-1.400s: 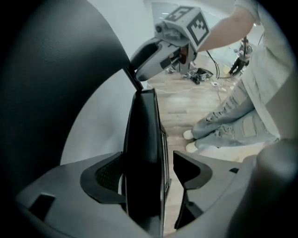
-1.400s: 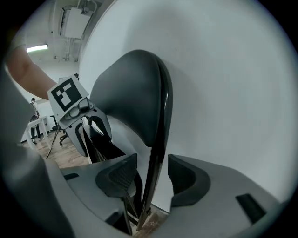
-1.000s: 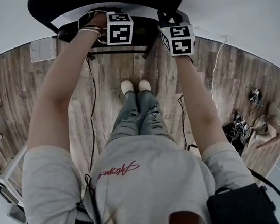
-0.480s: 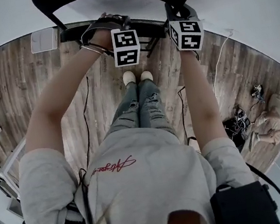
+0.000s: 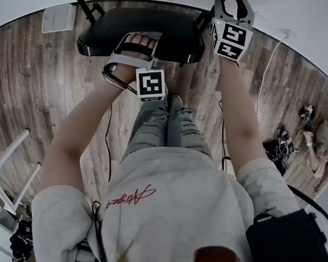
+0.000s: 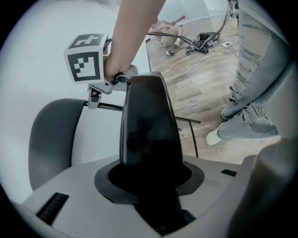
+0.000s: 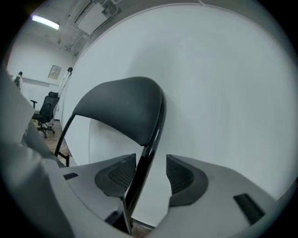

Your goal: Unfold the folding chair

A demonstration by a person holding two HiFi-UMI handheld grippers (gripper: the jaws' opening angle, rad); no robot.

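The chair [image 5: 161, 30] stands on the wood floor [image 5: 41, 84] by a white wall [image 7: 223, 93], just ahead of your feet. Its black seat [image 6: 146, 125] lies close to level.

Your left tool [image 6: 149, 181] is clamped on the seat's near edge, with its 2 pads pressed onto the black cushion.

Your right tool [image 7: 151, 174] is up at the backrest [image 7: 123, 107]. Its jaws are spread, and the black frame tube [image 7: 149, 153] runs up between them. The tube seems to lie against 1 pad and clear of the other, though the wide lens makes that hard to judge.

Farther out on your right, cables [image 5: 279, 146] lie on the floor, and a person [image 5: 324, 140] sits beside them. An office chair [image 7: 46, 109] stands far across the room.
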